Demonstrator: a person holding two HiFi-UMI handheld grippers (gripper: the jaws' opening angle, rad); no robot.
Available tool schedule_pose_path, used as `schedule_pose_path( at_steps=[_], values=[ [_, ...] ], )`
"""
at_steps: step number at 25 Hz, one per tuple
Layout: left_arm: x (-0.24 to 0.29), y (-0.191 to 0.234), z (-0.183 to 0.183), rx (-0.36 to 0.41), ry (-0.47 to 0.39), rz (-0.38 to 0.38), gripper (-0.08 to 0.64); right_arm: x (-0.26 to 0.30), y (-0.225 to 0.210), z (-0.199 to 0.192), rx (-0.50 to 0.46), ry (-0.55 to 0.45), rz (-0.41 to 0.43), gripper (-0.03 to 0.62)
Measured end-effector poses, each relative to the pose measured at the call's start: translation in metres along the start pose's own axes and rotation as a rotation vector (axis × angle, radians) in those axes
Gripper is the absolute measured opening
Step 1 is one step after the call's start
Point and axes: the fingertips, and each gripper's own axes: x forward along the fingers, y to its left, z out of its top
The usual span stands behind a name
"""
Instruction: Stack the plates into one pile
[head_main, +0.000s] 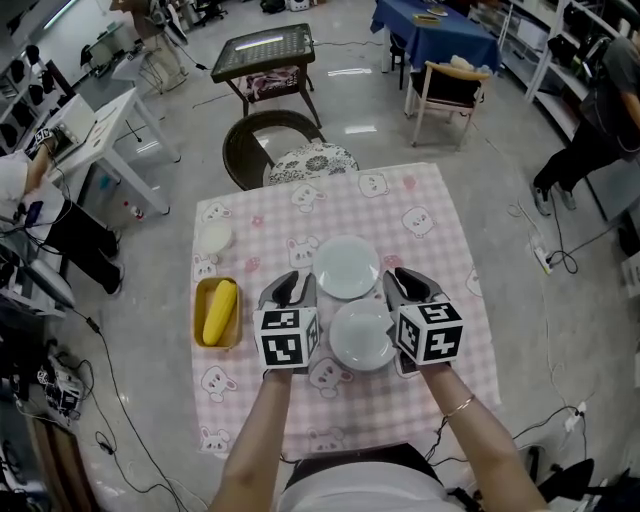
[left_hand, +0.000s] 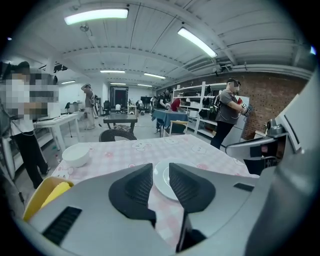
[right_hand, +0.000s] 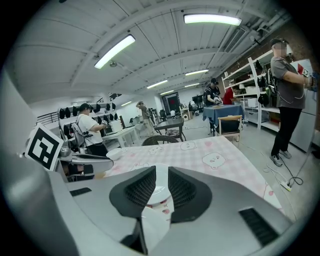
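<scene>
Two white plates lie on the pink checked tablecloth (head_main: 420, 200). The far plate (head_main: 346, 266) sits near the table's middle. The near plate (head_main: 362, 335) lies just in front of it, between my two grippers. My left gripper (head_main: 290, 284) hovers at the near plate's left, jaws apart with nothing between them. Through its gap I see part of the far plate (left_hand: 161, 181). My right gripper (head_main: 408, 281) hovers at the near plate's right, also open and empty. Its gap shows the far plate (right_hand: 159, 186), a strip of cloth and the near plate (right_hand: 149, 220).
A yellow tray (head_main: 200, 300) holding a yellow item (head_main: 219, 312) sits left of my left gripper. A small white bowl (head_main: 214, 238) stands beyond it. A cushioned chair (head_main: 305, 158) stands at the table's far edge. People work at desks and shelves around the room.
</scene>
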Motion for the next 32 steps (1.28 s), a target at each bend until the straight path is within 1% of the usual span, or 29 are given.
schedule_pose_path(
  at_steps=[6,11,16,23,28,32],
  values=[
    [0.03,0.008,-0.003,-0.005,0.033,0.009,0.121,0.018,-0.007,-0.001,0.017,0.027,-0.004,0.081],
    [0.065,0.012,-0.021,-0.038,0.09,0.016,0.135,0.033,-0.018,-0.009,0.026,0.045,-0.003,0.081],
    [0.086,0.014,-0.037,-0.06,0.143,0.021,0.14,0.042,-0.026,-0.016,0.04,0.065,-0.002,0.081],
    [0.101,0.012,-0.049,-0.084,0.196,0.012,0.14,0.053,-0.031,-0.021,0.048,0.083,0.004,0.081],
    [0.108,0.007,-0.053,-0.075,0.236,-0.005,0.141,0.06,-0.034,-0.024,0.049,0.097,0.012,0.081],
    [0.108,0.007,-0.053,-0.08,0.246,-0.013,0.135,0.069,-0.034,-0.029,0.052,0.126,0.018,0.089]
  ],
)
